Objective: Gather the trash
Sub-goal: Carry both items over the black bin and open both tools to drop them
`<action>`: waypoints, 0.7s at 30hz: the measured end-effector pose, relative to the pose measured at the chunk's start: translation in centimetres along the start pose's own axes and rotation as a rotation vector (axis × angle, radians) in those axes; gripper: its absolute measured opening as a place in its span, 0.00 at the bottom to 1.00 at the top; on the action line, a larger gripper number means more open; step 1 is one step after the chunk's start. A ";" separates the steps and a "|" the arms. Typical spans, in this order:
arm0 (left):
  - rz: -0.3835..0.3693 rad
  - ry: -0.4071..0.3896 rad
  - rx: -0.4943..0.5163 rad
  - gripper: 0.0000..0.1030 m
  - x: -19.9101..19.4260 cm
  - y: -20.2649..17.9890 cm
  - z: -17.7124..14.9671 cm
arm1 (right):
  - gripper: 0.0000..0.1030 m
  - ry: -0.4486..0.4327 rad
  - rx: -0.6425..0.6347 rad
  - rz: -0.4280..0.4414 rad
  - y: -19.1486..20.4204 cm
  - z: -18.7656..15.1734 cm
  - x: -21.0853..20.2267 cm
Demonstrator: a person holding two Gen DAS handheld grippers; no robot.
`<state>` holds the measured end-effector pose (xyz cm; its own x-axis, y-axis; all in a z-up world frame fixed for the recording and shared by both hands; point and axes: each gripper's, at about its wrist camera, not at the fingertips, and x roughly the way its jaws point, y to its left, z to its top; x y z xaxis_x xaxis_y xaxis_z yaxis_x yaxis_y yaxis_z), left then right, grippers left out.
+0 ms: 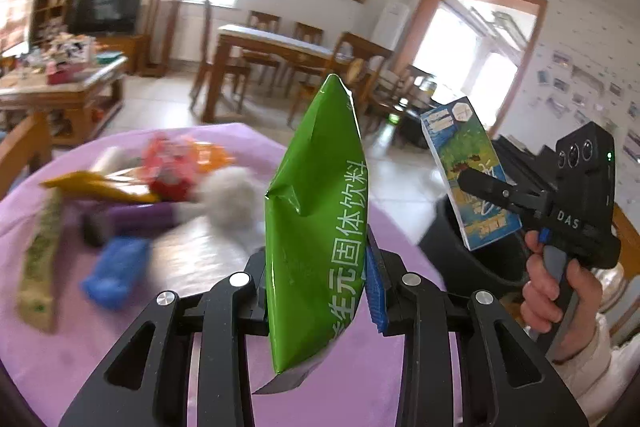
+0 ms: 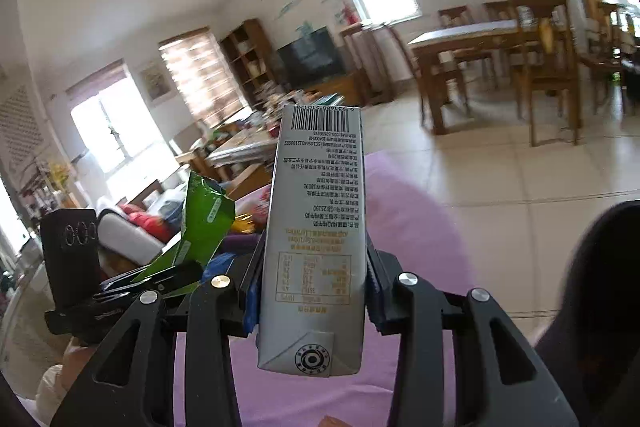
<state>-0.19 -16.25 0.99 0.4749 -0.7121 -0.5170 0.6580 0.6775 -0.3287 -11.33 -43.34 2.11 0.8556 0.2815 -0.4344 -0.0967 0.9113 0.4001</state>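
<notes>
Carrying both finds toward the black bin (image 1: pixel 472 259) beside the purple table (image 1: pixel 60 347), I have my left gripper (image 1: pixel 316 291) clamping the green pouch (image 1: pixel 316 211) and my right gripper (image 2: pixel 308 291) clamping the milk carton (image 2: pixel 316 227) above the bin, so next comes positioning and release.

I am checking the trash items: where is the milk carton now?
The milk carton is clamped in the right gripper, above the purple table edge; in the left wrist view it hangs over the black bin.
</notes>
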 end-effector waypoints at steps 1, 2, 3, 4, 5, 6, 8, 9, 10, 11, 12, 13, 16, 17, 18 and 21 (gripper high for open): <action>-0.017 0.008 0.005 0.33 0.8 -0.7 0.2 | 0.39 -0.010 0.003 -0.015 -0.6 0.0 -0.6; -0.037 0.017 0.013 0.33 1.9 -1.7 0.4 | 0.39 -0.020 0.006 -0.033 -1.3 0.0 -1.3; -0.054 0.025 0.019 0.33 2.7 -2.5 0.6 | 0.39 -0.034 0.012 -0.057 -2.3 0.0 -2.2; -0.076 0.035 0.027 0.33 3.6 -3.5 0.7 | 0.39 -0.042 0.018 -0.076 -3.1 0.0 -2.8; -0.094 0.045 0.035 0.33 4.5 -4.3 0.8 | 0.39 -0.050 0.026 -0.095 -3.9 -0.1 -3.4; -0.109 0.053 0.043 0.33 5.4 -5.2 0.8 | 0.39 -0.058 0.037 -0.113 -4.7 -0.2 -4.0; -0.148 0.079 0.062 0.33 7.6 -7.3 1.0 | 0.39 -0.081 0.075 -0.153 -6.9 -0.3 -5.5; -0.162 0.088 0.069 0.33 8.4 -8.2 1.0 | 0.39 -0.090 0.089 -0.167 -7.7 -0.3 -6.0; -0.176 0.096 0.076 0.33 9.2 -9.0 1.0 | 0.39 -0.107 0.114 -0.194 -9.1 -0.5 -6.9; -0.196 0.106 0.086 0.33 10.4 -10.1 1.0 | 0.39 -0.116 0.127 -0.208 -9.8 -0.6 -7.5; -0.211 0.112 0.091 0.33 11.3 -10.7 1.1 | 0.39 -0.130 0.147 -0.233 -10.9 -0.8 -8.3; -0.227 0.117 0.095 0.33 12.0 -11.5 1.1 | 0.39 -0.140 0.161 -0.255 -11.8 -0.9 -9.0; -0.280 0.138 0.110 0.33 14.8 -14.3 1.0 | 0.39 -0.167 0.184 -0.314 -13.6 -1.4 -10.7; -0.298 0.145 0.117 0.33 15.7 -15.4 1.0 | 0.39 -0.175 0.190 -0.336 -14.3 -1.6 -11.2; -0.311 0.150 0.124 0.33 16.6 -16.4 1.0 | 0.39 -0.181 0.197 -0.355 -14.8 -1.7 -11.6; -0.350 0.171 0.136 0.33 19.3 -19.2 0.6 | 0.39 -0.186 0.227 -0.386 -16.3 -2.6 -12.5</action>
<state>-3.25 -43.10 -2.20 0.1123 -0.8463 -0.5207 0.8393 0.3613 -0.4062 -21.77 -60.98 -1.09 0.8853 -0.1417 -0.4429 0.3415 0.8445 0.4125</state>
